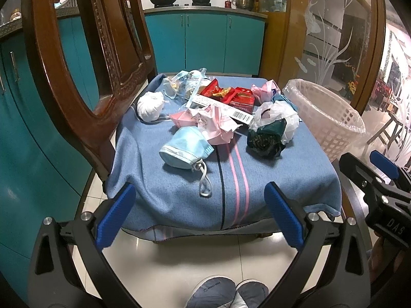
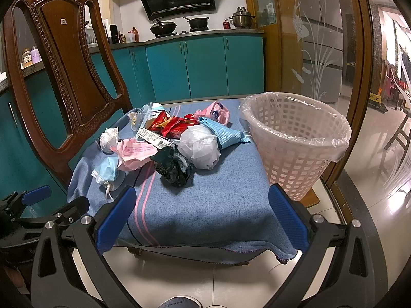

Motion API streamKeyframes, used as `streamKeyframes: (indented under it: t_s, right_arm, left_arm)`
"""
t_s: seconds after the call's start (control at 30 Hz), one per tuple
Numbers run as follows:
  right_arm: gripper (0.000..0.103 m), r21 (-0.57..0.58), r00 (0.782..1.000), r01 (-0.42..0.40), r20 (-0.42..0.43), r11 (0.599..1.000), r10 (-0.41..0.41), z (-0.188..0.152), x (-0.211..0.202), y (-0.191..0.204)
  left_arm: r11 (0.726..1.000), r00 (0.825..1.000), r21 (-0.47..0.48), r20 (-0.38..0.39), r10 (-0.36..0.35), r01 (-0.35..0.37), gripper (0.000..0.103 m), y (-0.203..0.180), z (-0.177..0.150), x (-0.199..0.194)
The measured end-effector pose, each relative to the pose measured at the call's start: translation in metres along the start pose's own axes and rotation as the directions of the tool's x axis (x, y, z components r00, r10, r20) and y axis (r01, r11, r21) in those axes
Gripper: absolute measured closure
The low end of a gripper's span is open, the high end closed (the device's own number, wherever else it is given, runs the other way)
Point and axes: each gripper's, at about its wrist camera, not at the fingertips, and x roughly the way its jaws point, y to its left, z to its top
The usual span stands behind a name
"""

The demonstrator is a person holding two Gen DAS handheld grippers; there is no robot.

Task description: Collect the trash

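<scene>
We see 1 basket (image 2: 295,151), 1 mask (image 1: 183,151), 2 white wads (image 1: 150,106) and 1 dark wrapper (image 2: 174,168); our left gripper (image 1: 200,214) and right gripper (image 2: 203,219) both gape empty.

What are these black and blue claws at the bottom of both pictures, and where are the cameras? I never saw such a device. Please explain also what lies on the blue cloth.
There is no robot here. A person holds one two-finger gripper in each hand, and each gripper carries a wide-angle camera looking forward along its blue fingers. One picture comes from the left gripper, the other from the right gripper. Both are open and hold nothing.

In front is a wooden chair with a blue cloth over its seat. On the cloth lies trash: a blue face mask, pink crumpled paper, a dark wrapper, a white plastic bag and red packets. Beside the chair stands a lined basket, with nothing visible inside yet.
</scene>
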Motion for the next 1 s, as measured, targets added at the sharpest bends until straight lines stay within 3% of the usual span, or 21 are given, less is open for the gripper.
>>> streamKeyframes:
  t_s: [0.63, 0.8, 0.9, 1.0]
  right_arm:
    - [0.003, 0.000, 1.000, 0.000, -0.001, 1.000, 0.000, 0.0003, 0.0003, 0.0008]
    - [0.002, 0.009, 1.000, 0.002, -0.001, 1.000, -0.002, -0.0028, 0.0007, -0.0049]
    - [0.003, 0.009, 1.000, 0.002, -0.004, 1.000, -0.002, -0.0040, 0.0004, -0.0075]
    - [0.002, 0.013, 1.000, 0.002, -0.001, 1.000, -0.002, -0.0033, 0.0007, -0.0067]
  left_arm:
    - [1.000, 1.000, 0.012, 0.009, -0.003, 0.003, 0.003, -0.0003, -0.0011, -0.0018]
    - [0.997, 0.996, 0.004, 0.025, -0.082, 0.082, 0.003, 0.0019, -0.0010, -0.0015]
    - [0.992, 0.992, -0.039, -0.020, -0.124, 0.123, 0.003, 0.0074, -0.0017, 0.0042]
    - [0.995, 0.995, -0.031, -0.027, -0.101, 0.100, 0.003, 0.0073, -0.0013, 0.0037]
